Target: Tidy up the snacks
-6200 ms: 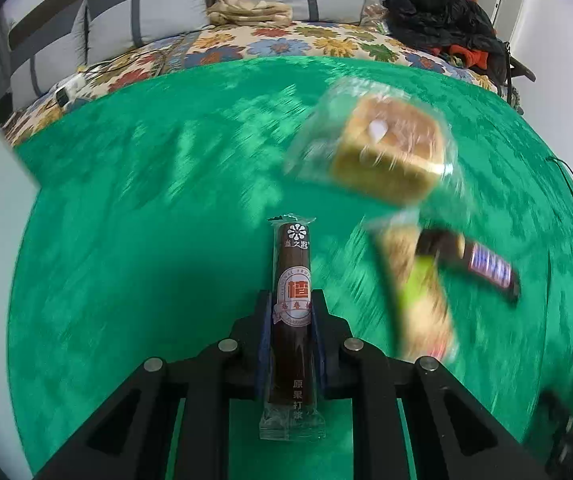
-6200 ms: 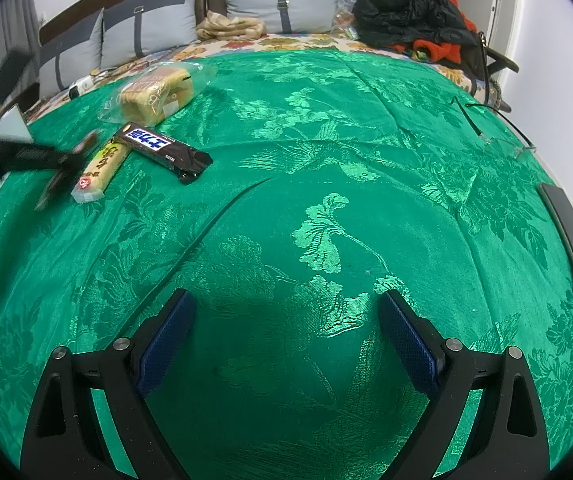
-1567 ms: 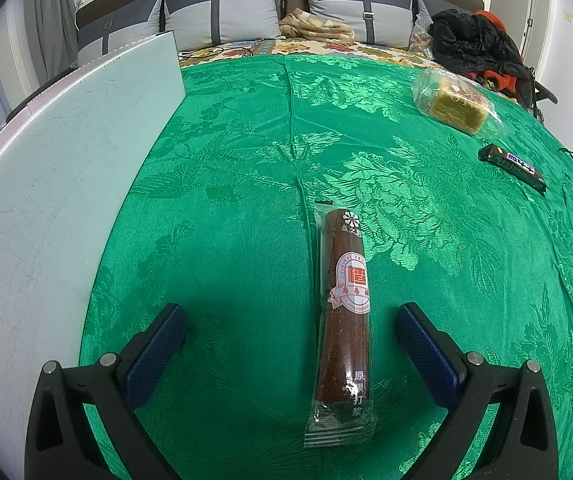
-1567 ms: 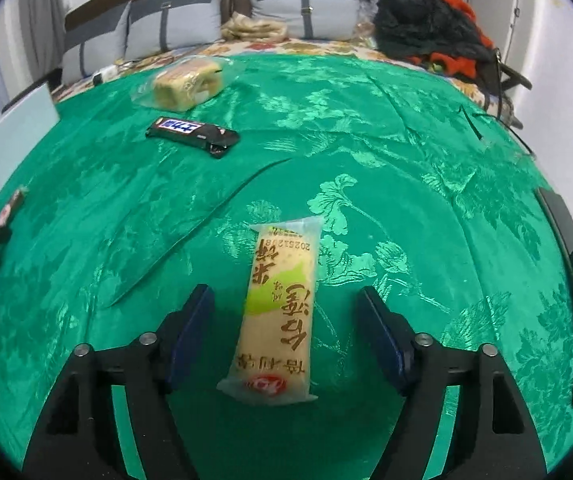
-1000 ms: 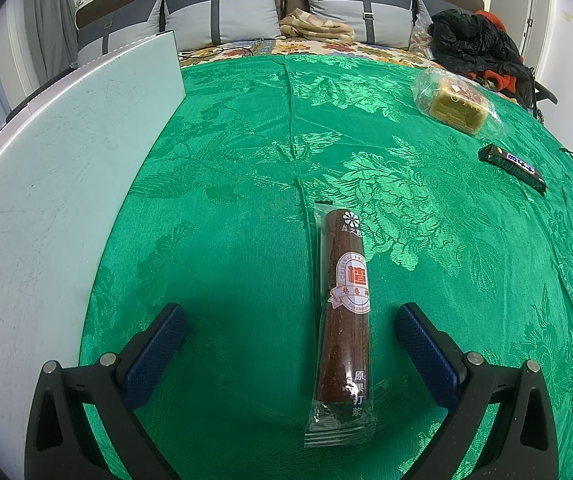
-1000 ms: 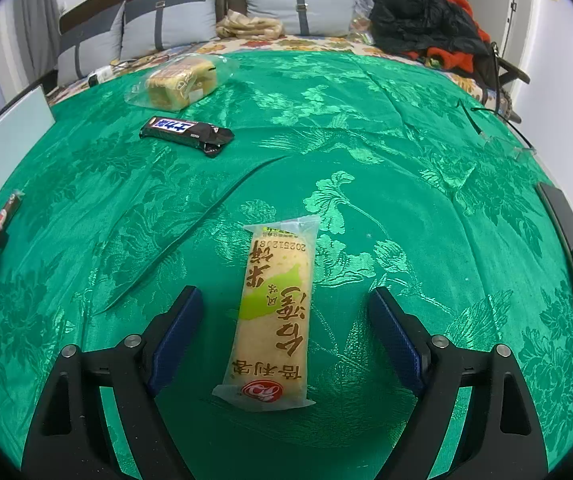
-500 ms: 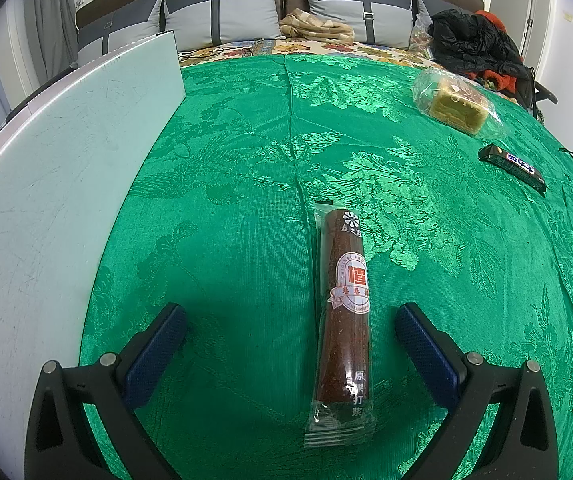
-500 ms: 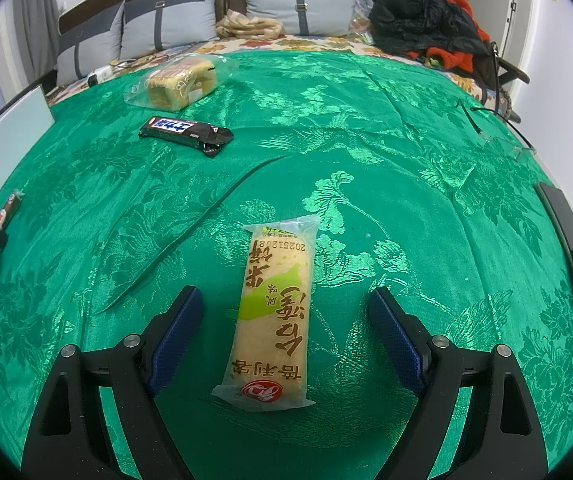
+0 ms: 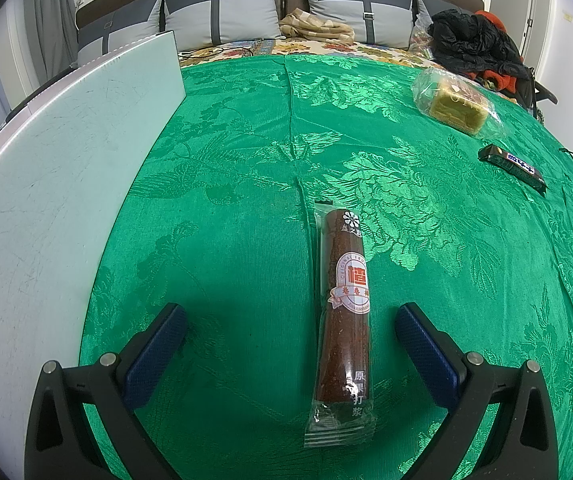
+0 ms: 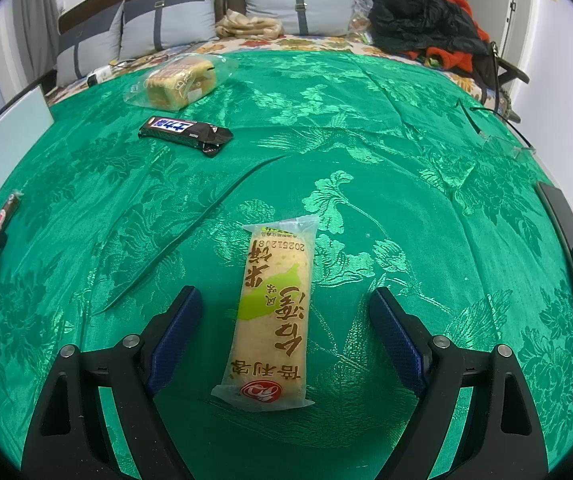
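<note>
Both grippers look to be between placements. The left hand-held gripper (image 9: 290, 344) hangs with jaws spread wide and apart from the dark red snack stick (image 9: 344, 312), which lies lengthwise between them on the green cloth (image 9: 246, 160). The right hand-held gripper (image 10: 284, 326) is spread just as wide around the yellow rice cracker pack (image 10: 272, 312), touching nothing. The bread bag (image 10: 180, 82) and chocolate bar (image 10: 184, 131) lie well ahead and left of the right one, so the next move probably calls for lifting clear and reaching for one of them.

Black tongs (image 9: 291, 350) bear blue pads (image 9: 426, 356) and silver screws.
</note>
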The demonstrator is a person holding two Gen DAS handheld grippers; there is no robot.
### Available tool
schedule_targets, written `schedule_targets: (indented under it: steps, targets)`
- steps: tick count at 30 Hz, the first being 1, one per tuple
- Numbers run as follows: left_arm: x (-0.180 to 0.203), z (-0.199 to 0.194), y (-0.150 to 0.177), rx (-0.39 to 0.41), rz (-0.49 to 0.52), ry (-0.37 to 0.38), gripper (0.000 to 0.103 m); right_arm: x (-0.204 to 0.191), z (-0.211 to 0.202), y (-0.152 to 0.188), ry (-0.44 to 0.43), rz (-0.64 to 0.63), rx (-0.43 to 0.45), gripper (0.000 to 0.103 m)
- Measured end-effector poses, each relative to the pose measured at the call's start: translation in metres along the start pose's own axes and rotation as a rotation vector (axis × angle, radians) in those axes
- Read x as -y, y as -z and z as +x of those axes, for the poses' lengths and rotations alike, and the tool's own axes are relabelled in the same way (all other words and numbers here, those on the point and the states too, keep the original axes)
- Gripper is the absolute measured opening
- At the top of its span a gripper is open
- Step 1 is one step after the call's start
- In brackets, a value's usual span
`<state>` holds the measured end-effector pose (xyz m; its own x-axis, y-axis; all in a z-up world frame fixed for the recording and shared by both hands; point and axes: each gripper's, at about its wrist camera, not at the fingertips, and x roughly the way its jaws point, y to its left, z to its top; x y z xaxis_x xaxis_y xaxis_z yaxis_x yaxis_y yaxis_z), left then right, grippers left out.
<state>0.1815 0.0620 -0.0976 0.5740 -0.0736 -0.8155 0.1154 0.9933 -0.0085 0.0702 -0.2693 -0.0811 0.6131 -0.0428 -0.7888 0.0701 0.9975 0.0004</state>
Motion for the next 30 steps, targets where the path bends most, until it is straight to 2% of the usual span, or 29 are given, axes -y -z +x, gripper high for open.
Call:
schedule_targets:
  steps: [2,4,7,8,9,10,11,14,17,20,22,24,26,28,30]
  targets:
    - [0.001,0.001,-0.002,-0.019,0.007,0.004,0.103,0.001,0.0,0.0,-0.006,0.005,0.0,0.09]
    - [0.001,0.003,-0.01,-0.093,0.005,0.014,0.102,0.003,0.003,-0.004,-0.032,-0.014,-0.026,0.091]
    - [0.006,0.002,-0.018,-0.137,0.017,0.021,0.087,0.01,0.008,-0.019,-0.076,-0.004,-0.142,0.09]
    - [0.009,0.001,-0.02,-0.142,0.028,0.021,0.075,0.013,0.01,-0.023,-0.09,0.02,-0.173,0.088]
    - [0.012,-0.001,-0.022,-0.139,0.036,0.026,0.045,0.014,0.011,-0.027,-0.088,0.024,-0.197,0.08]
    - [0.014,-0.004,-0.024,-0.134,0.049,0.035,0.025,0.013,0.012,-0.031,-0.049,0.005,-0.231,0.044]
    - [0.016,-0.005,-0.025,-0.151,0.05,0.034,0.018,0.012,0.011,-0.033,-0.013,-0.019,-0.246,0.03]
    - [0.009,-0.016,-0.025,-0.156,-0.031,0.117,0.018,0.018,0.007,-0.04,-0.065,0.056,-0.329,0.03]
    - [-0.003,-0.045,-0.026,-0.11,-0.138,0.237,0.018,0.006,-0.018,-0.052,-0.111,0.069,-0.301,0.031]
    - [-0.021,-0.09,-0.034,-0.039,-0.201,0.328,0.018,-0.033,-0.047,-0.077,-0.21,0.046,-0.252,0.031]
    - [-0.042,-0.123,-0.041,0.014,-0.22,0.345,0.018,-0.078,-0.07,-0.101,-0.299,0.0,-0.206,0.031]
    - [-0.067,-0.149,-0.048,0.056,-0.223,0.32,0.018,-0.135,-0.094,-0.125,-0.414,-0.053,-0.159,0.031]
    - [-0.106,-0.176,-0.05,0.088,-0.237,0.255,0.018,-0.193,-0.115,-0.144,-0.524,-0.11,-0.124,0.031]
    - [-0.145,-0.192,-0.043,0.102,-0.263,0.173,0.018,-0.25,-0.132,-0.155,-0.62,-0.168,-0.103,0.031]
    - [-0.188,-0.201,-0.03,0.097,-0.295,0.051,0.019,-0.305,-0.144,-0.158,-0.708,-0.215,-0.097,0.031]
